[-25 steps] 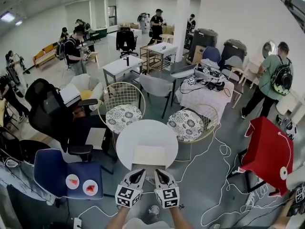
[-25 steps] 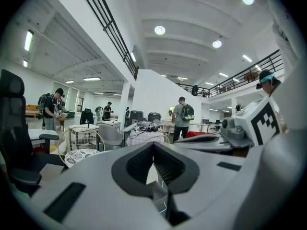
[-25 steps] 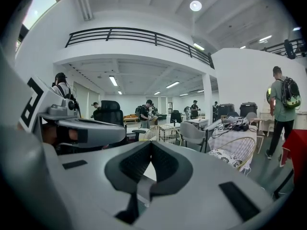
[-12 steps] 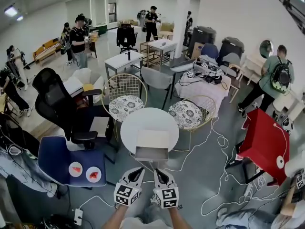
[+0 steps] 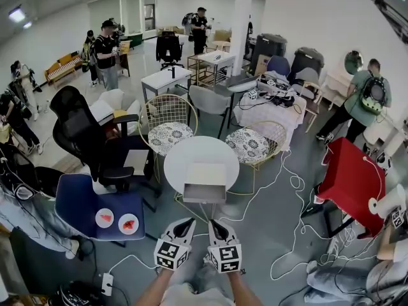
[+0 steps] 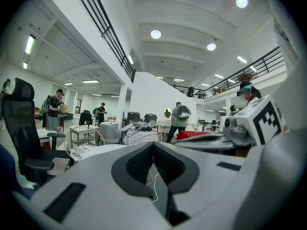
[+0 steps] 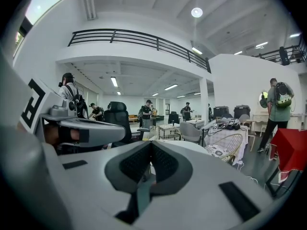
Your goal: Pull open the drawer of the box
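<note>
A pale box (image 5: 206, 173) stands on the round white table (image 5: 182, 160) in the head view. Its drawer (image 5: 204, 193) sticks out over the table's near edge. Low in that view, well short of the table, my left gripper (image 5: 189, 222) and right gripper (image 5: 212, 223) point at the drawer side by side, above the grey floor. Both are shut with nothing between the pads. In the left gripper view the left gripper (image 6: 153, 145) shows its pads meeting. The right gripper (image 7: 151, 145) looks the same in its own view, and the table edge lies beyond it.
A blue chair (image 5: 80, 203) bearing two small plates (image 5: 105, 218) stands at the left, with a black office chair (image 5: 80, 129) behind it. Two wire chairs (image 5: 169, 132) stand behind the table. A red-covered stand (image 5: 350, 177) is at the right. White cables (image 5: 290, 190) trail over the floor. Several people stand about.
Both grippers have drawn back together from the box, away from the table. The drawer now stands out from the box, and open floor lies between it and the grippers.
</note>
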Motion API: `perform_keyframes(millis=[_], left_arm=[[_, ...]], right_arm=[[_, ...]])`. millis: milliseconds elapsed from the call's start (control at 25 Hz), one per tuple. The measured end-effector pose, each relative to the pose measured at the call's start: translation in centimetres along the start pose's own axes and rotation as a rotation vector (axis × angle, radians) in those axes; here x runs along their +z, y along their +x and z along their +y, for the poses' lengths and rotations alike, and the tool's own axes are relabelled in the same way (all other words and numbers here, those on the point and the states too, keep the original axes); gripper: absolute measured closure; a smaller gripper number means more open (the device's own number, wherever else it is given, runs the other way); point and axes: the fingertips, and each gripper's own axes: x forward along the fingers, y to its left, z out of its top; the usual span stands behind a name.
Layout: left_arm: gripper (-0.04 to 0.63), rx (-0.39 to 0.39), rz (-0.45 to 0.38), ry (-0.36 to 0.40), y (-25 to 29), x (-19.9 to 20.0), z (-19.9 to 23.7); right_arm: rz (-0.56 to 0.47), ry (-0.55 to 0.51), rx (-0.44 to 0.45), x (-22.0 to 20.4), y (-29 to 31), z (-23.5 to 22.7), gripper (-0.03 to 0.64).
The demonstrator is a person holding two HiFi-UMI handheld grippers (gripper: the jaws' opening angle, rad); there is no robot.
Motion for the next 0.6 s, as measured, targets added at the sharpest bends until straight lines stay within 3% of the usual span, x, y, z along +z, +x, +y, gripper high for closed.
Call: perform_keyframes(millis=[600], left_arm=[[0.583, -0.017, -0.023, 0.013, -1.7, 0.9, -1.5]], right_arm=[[-0.018, -0.015, -0.012, 0.8, -1.8, 1.2, 0.601]])
